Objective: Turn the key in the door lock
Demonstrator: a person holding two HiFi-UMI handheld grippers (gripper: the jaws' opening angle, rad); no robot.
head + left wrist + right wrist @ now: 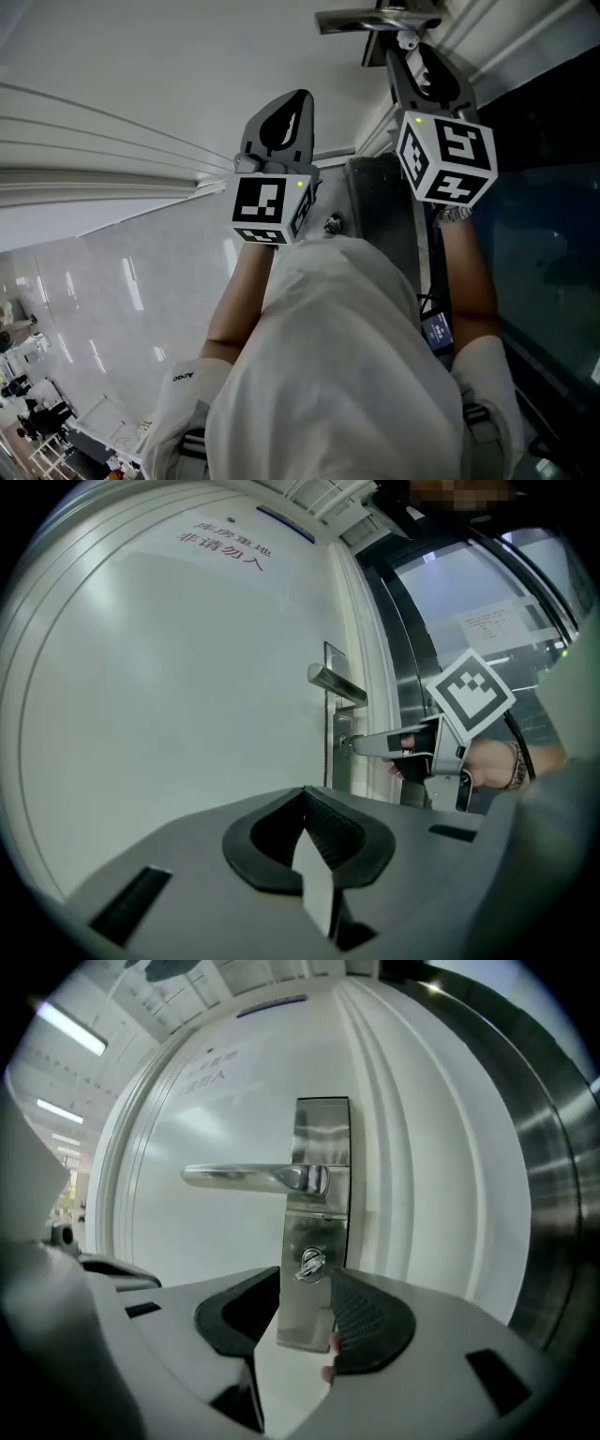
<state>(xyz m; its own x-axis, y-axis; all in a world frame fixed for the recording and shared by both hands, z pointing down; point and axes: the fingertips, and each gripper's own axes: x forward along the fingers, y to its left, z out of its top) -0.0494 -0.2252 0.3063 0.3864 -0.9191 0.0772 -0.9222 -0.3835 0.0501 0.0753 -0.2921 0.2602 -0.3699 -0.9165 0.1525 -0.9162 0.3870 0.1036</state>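
Find key (pixel 310 1265) seated in the steel lock plate (pixel 323 1124), just below the handle (pixel 248 1177), on the white door (pixel 206 1227), with the key head slanted, neither upright nor flat. Note right gripper (pixel 307 1286) held about level at the lock, fingers released and spread wide, with the key head in the gap but pinched by neither side. Note left gripper (pixel 305 792) well back from the door, fingers clenched on nothing and idle for this step. Judge step in hand as taking hold of the key head for a turn. Cannot tell from here whether the bolt is thrown. To do it well:

- Roll the wrist first so the fingers lie flat against the broad faces of the slanted head, not across its edges.
- Centre the head in the gap and advance only until covered, stopping short of the plate.
- Close firmly before any twist.
- Turn about the key's own line with no sideways or downward pull, for fear of bending or binding.
- Keep clear of the handle above.
- Stop at firm resistance.
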